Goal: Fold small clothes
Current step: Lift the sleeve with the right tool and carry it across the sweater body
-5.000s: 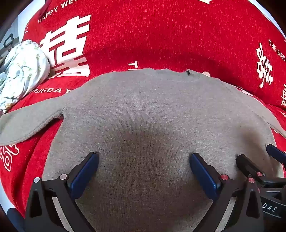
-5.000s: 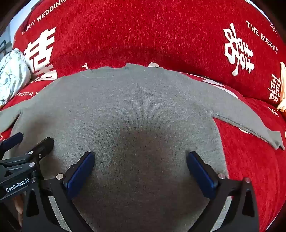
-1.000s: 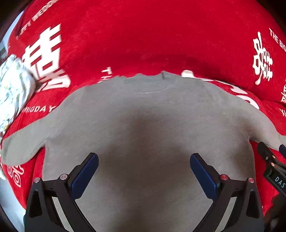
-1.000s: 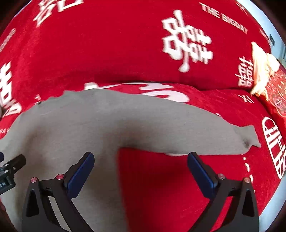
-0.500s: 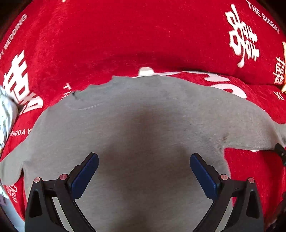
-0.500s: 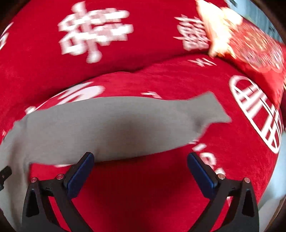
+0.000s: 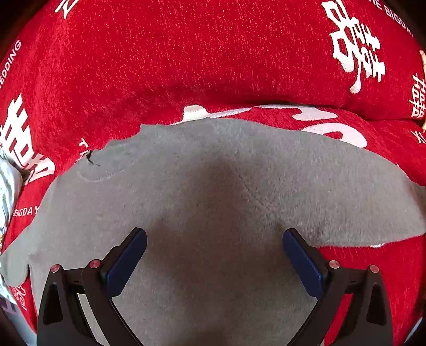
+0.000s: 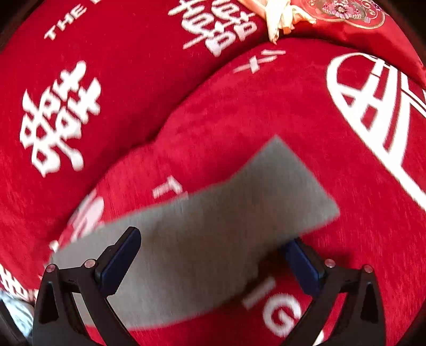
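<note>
A small grey knit sweater (image 7: 213, 191) lies flat on the red sofa cover, neck towards the sofa back. My left gripper (image 7: 214, 255) is open and empty above the sweater's body, near its right shoulder. The sweater's right sleeve (image 8: 213, 229) stretches out to the right, cuff at the far end. My right gripper (image 8: 211, 255) is open and empty over the sleeve, which lies between the blue pads (image 8: 119, 260); the sleeve edge hides part of the right pad. The right wrist view is blurred.
The red sofa cover (image 7: 213, 53) with white print rises into a backrest behind the sweater. A pale patterned garment (image 7: 6, 191) lies at the far left. A red embroidered cushion (image 8: 354, 18) with a cream tassel lies at the far right.
Both grippers have swung to the right. The right one has gone from the sweater's body out along the right sleeve to near its cuff. Both stay open.
</note>
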The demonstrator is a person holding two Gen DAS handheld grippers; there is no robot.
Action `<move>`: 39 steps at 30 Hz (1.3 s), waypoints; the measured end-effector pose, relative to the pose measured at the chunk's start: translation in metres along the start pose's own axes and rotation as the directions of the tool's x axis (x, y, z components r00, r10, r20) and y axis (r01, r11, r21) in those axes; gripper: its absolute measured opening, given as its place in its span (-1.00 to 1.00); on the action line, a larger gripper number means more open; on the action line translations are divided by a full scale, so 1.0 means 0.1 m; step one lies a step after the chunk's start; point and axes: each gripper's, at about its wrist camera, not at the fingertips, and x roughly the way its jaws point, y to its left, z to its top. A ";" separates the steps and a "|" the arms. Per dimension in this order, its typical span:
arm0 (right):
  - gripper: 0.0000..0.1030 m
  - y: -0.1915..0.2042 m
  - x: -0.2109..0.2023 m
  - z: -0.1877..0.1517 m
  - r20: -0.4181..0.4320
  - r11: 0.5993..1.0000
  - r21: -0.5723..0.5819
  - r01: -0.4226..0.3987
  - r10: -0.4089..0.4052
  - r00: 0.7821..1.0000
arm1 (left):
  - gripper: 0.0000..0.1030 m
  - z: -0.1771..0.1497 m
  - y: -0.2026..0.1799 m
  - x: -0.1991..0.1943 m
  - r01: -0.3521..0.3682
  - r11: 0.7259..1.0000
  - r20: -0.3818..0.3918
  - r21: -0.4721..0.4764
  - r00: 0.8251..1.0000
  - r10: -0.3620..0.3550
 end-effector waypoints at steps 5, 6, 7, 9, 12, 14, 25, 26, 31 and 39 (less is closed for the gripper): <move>-0.80 -0.04 0.16 0.06 -0.064 1.000 0.001 -0.016 0.016 0.998 | 0.99 0.08 -0.04 0.05 -0.010 1.000 0.000 -0.005 1.000 0.010; -0.85 -0.08 0.14 0.04 -0.048 1.000 0.002 -0.007 0.007 0.999 | 0.99 0.10 -0.04 0.07 -0.010 1.000 -0.001 -0.009 1.000 0.010; -0.85 -0.12 0.08 0.03 -0.016 1.000 0.002 -0.008 0.008 1.000 | 0.99 0.12 -0.04 0.08 -0.012 1.000 0.000 -0.015 1.000 0.012; -0.85 -0.19 -0.10 0.00 0.065 1.000 0.006 -0.008 0.008 0.998 | 0.99 0.16 -0.05 0.12 -0.017 0.999 -0.001 -0.035 1.000 0.017; -0.86 -0.15 -0.23 -0.05 0.110 0.999 -0.027 0.032 -0.029 0.994 | 0.99 0.16 -0.19 0.25 -0.018 1.000 -0.031 0.013 0.999 0.019; -0.86 -0.05 -0.28 -0.07 0.132 0.995 -0.068 0.071 -0.062 0.989 | 0.99 0.15 -0.27 0.16 -0.055 0.996 0.009 0.067 0.998 0.054; -0.86 0.33 -0.78 -0.10 0.175 0.990 -0.131 0.048 -0.024 0.984 | 0.99 -0.23 0.37 -0.25 0.030 0.999 0.044 0.015 0.999 -0.031; -0.86 0.37 -0.82 -0.12 0.179 0.990 -0.136 0.046 -0.021 0.984 | 0.99 -0.27 0.44 -0.27 0.039 0.999 0.044 0.008 0.998 -0.039; -0.86 0.68 -1.02 -0.17 0.219 0.981 -0.182 0.068 -0.027 0.975 | 0.99 -0.50 0.75 -0.40 0.098 0.995 0.052 -0.033 0.994 -0.096; -0.86 1.34 -1.33 -0.34 0.292 0.957 -0.267 0.112 -0.031 0.956 | 0.99 -0.72 1.17 -0.56 0.169 0.983 0.076 -0.066 0.984 -0.164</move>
